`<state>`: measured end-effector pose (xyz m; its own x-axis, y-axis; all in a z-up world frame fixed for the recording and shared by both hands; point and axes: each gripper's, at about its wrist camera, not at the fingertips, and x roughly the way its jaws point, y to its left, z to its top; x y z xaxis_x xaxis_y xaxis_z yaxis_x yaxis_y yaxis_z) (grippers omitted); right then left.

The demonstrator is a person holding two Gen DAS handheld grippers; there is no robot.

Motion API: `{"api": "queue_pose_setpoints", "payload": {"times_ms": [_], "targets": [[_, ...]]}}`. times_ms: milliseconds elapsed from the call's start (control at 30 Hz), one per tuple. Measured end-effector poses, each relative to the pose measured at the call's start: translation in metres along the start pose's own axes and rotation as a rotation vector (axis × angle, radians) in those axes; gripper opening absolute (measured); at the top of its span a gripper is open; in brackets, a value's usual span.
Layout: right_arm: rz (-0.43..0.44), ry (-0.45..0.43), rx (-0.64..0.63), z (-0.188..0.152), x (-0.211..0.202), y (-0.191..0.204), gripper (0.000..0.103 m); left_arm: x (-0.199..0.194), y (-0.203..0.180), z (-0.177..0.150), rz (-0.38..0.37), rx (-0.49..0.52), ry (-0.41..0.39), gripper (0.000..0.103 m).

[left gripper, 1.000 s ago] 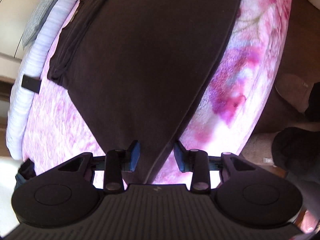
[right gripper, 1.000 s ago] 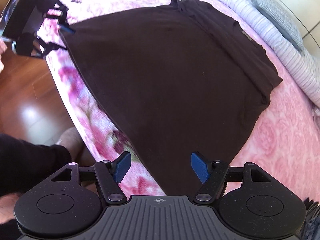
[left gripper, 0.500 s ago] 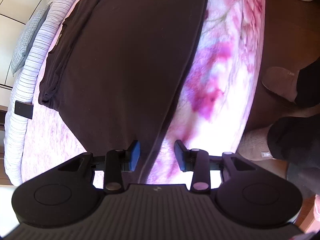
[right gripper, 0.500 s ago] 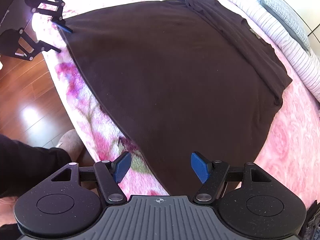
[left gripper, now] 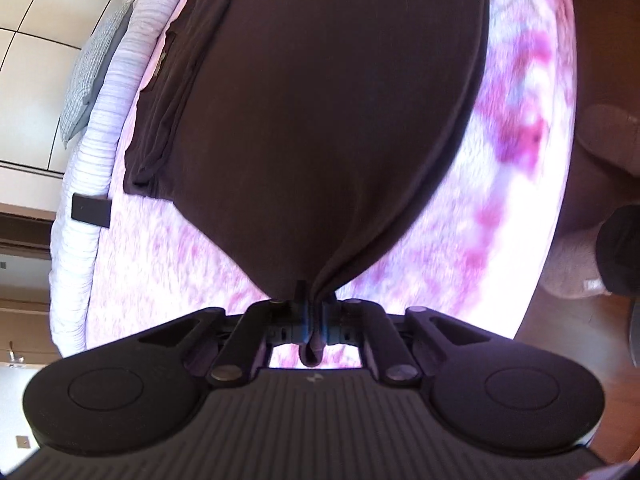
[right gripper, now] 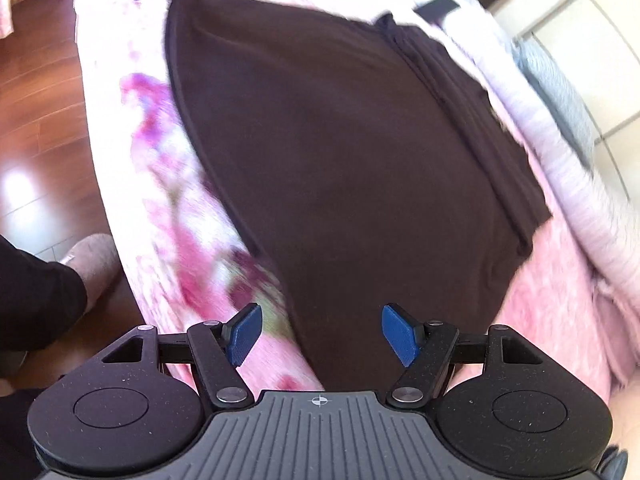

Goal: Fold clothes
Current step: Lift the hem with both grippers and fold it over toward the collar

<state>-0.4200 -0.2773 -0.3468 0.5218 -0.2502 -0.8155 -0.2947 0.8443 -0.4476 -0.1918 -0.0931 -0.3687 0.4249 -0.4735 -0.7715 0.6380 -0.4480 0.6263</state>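
One dark brown garment [left gripper: 320, 120] lies spread flat on one bed with a pink flowered blanket [left gripper: 500, 208]. In the left wrist view, going from left to right, there is one grey checked pillow [left gripper: 94, 76] at the far edge, then one white striped bolster [left gripper: 116, 92] along the side of the bed with one small black tag [left gripper: 91, 211] on it, then the garment, and then the bare flowered part of the blanket. At the far right, one grey slipper [left gripper: 570, 268] stands on the floor.

The left gripper [left gripper: 314, 316] has its two fingers pressed together on one corner of the garment; the cloth gathers into the pinch and a small fold hangs out behind it.

In the right wrist view, the wooden floor [right gripper: 36, 92] is at the left with one slipper [right gripper: 94, 258], then the blanket edge, then the garment [right gripper: 340, 168]. The right gripper [right gripper: 322, 334] has its two blue pads [right gripper: 244, 334] wide apart. The near hem of the garment lies between them, but neither pad touches it.
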Motion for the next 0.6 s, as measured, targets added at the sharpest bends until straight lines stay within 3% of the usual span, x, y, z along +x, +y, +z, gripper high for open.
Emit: {"api": "queue_pose_setpoints", "payload": {"times_ms": [200, 333, 433, 600], "targets": [[0.006, -0.103, -0.073, 0.029, 0.017, 0.032, 0.070, 0.005, 0.000, 0.007, -0.062, -0.021, 0.026, 0.004], [0.024, -0.145, -0.149, 0.028, 0.032, 0.035, 0.070, 0.007, 0.003, 0.005, -0.072, -0.007, 0.032, 0.004], [-0.046, -0.155, -0.200, 0.015, 0.032, 0.027, 0.070, 0.004, 0.003, 0.000, -0.071, -0.029, 0.039, 0.003], [-0.192, -0.060, -0.198, -0.013, 0.041, 0.002, 0.070, 0.004, 0.006, -0.002, -0.082, -0.059, 0.036, 0.003]]}}
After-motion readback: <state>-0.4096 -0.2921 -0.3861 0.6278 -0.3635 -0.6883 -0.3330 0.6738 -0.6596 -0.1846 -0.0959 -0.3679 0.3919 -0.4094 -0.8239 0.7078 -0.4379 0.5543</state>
